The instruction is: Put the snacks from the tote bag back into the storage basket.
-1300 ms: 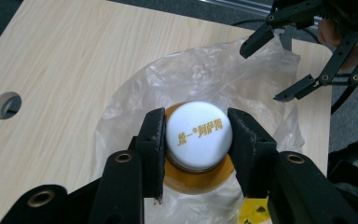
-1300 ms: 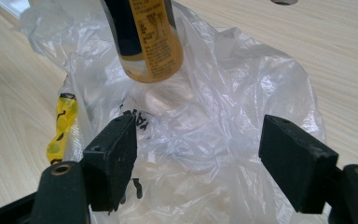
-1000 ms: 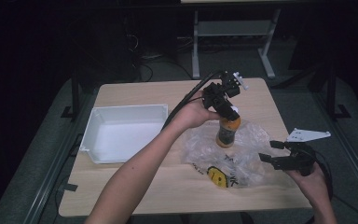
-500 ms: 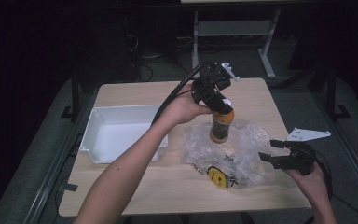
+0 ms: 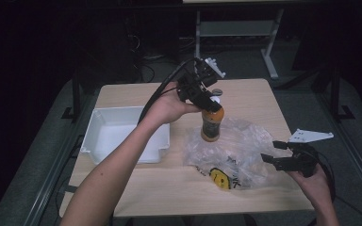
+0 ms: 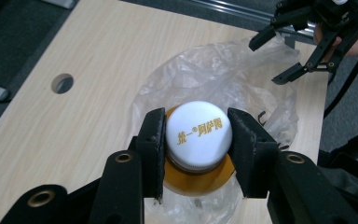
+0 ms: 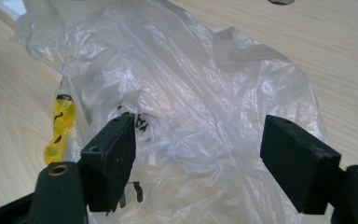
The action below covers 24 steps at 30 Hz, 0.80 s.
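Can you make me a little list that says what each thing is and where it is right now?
bottle: orange, white cap, upright over the bag
left hand-held gripper: shut on the bottle's cap
plastic bag: clear, crumpled, lying on the table
right hand-held gripper: open, at the bag's right edge
white tray: left side of the table
table: light wood
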Each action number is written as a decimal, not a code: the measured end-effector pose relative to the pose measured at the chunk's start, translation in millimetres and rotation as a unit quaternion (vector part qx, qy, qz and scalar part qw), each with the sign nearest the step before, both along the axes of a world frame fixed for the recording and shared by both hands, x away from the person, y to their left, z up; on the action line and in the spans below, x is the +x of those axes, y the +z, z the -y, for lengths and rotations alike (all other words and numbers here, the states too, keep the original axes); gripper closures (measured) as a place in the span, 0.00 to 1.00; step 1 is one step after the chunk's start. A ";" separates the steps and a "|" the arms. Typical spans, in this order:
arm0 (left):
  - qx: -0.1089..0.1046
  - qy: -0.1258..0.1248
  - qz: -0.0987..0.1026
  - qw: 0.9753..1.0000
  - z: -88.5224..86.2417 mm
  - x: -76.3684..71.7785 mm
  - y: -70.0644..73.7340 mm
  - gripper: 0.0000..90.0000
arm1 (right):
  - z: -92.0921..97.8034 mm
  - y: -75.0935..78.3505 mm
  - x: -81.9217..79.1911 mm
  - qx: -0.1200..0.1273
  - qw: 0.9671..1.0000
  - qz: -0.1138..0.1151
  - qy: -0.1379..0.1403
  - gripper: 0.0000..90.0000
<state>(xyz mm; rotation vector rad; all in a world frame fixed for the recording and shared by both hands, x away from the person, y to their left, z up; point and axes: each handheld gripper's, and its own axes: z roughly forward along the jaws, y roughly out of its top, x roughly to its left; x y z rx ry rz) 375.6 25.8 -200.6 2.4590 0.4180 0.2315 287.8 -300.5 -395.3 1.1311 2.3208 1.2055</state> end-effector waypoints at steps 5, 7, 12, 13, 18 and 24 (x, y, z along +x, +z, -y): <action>0.005 0.014 0.005 1.000 -16.4 -0.8 5.1 0.66 | -2.8 -1.1 0.5 -0.002 1.000 -0.004 0.001 0.28; 0.006 0.020 0.006 1.000 -23.2 -0.8 6.7 0.66 | -3.3 -1.0 0.6 -0.003 1.000 -0.004 0.002 0.28; 0.011 0.039 0.010 0.999 -39.3 -0.6 10.3 0.66 | -4.1 -0.1 0.4 -0.004 1.000 -0.002 0.000 0.28; 0.013 0.042 0.009 0.999 -41.9 -0.5 10.5 0.66 | -4.2 -0.2 0.4 -0.004 1.000 -0.001 0.000 0.28; 0.012 0.049 0.006 0.999 -52.3 -1.8 11.7 0.66 | -4.0 -0.4 -0.1 -0.003 1.000 -0.002 -0.003 0.27; 0.013 0.065 0.004 0.998 -69.6 -2.3 11.2 0.66 | -5.2 0.0 -0.7 -0.007 1.000 0.000 -0.004 0.27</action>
